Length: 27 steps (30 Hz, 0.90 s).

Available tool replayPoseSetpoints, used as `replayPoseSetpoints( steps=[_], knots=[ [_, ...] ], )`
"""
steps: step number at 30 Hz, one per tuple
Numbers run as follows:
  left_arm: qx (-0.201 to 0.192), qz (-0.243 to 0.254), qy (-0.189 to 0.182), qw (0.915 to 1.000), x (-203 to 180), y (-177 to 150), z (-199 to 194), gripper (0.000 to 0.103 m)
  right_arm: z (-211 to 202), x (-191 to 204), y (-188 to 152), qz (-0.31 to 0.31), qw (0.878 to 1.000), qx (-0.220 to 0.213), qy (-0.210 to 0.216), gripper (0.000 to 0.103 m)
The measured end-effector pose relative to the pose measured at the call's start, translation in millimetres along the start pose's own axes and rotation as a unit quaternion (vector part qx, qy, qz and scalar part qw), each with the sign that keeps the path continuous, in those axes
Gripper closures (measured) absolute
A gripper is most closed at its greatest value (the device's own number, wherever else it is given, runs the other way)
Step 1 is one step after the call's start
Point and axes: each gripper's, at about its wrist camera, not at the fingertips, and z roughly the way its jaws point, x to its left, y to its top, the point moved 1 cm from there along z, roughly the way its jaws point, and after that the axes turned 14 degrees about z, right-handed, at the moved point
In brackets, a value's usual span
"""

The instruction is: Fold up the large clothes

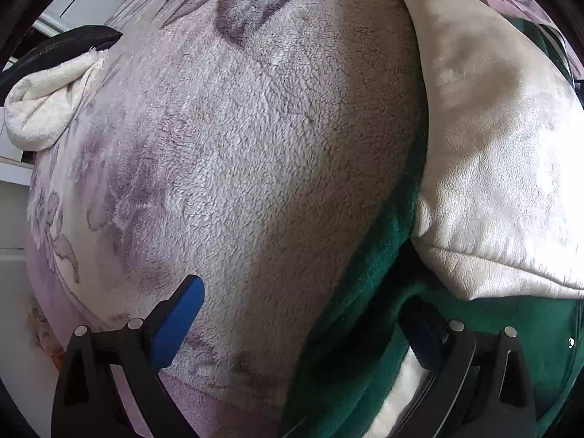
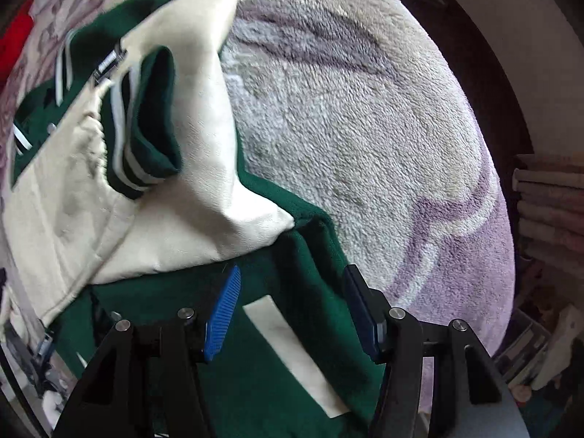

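- Fingers [image 1: 189,310] of the left gripper [image 1: 303,314] stood wide apart, gripping nothing, straddling the green-and-cream jacket's [image 1: 350,328] edge on the fleece blanket [image 1: 255,146].
- Right gripper [image 2: 292,310] hung half-open over the jacket body, clamping nothing.
- One sleeve [image 2: 182,146] lay folded across; the next move probably called for pinching the hem.

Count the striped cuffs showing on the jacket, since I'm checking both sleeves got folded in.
1: a green cuff with white stripes lies on the cream sleeve, upper left in the right wrist view. The other sleeve's cuff may be hidden.
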Motion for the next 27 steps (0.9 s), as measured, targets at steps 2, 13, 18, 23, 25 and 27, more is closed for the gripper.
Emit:
replayPoseSetpoints(
  steps=[2, 13, 18, 23, 25, 27],
  knots=[
    [0.000, -0.002, -0.005, 1.0000, 1.5, 0.3, 2.1, 0.000, -12.0, 5.9, 5.7, 0.035, 0.994, 0.014, 0.101, 0.043],
    [-0.006, -0.019, -0.016, 0.9997, 2.9, -3.0, 12.2, 0.000, 91.8, 71.0, 16.5, 0.120, 0.967, 0.111, 0.198, 0.055],
    [-0.011, -0.003, -0.019, 0.9997, 4.3, -4.1, 14.1, 0.000, 25.6, 91.2, 26.9, 0.075, 0.979, -0.015, 0.188, 0.095],
    [-0.012, 0.021, 0.010, 0.9997, -7.3, -15.0, -8.6, 0.000, 47.4, 90.2, 27.3, 0.036, 0.990, 0.102, 0.091, 0.075],
    [-0.024, 0.038, 0.016, 0.9989, -14.2, -31.3, -27.3, 0.000, 30.6, 88.6, 2.8, 0.003, 0.989, 0.104, 0.105, 0.066],
    [-0.028, 0.054, 0.022, 0.9979, -21.7, -49.9, -38.5, 0.000, 23.0, 88.6, -36.9, -0.026, 0.982, 0.134, 0.133, 0.051]
  ],
)
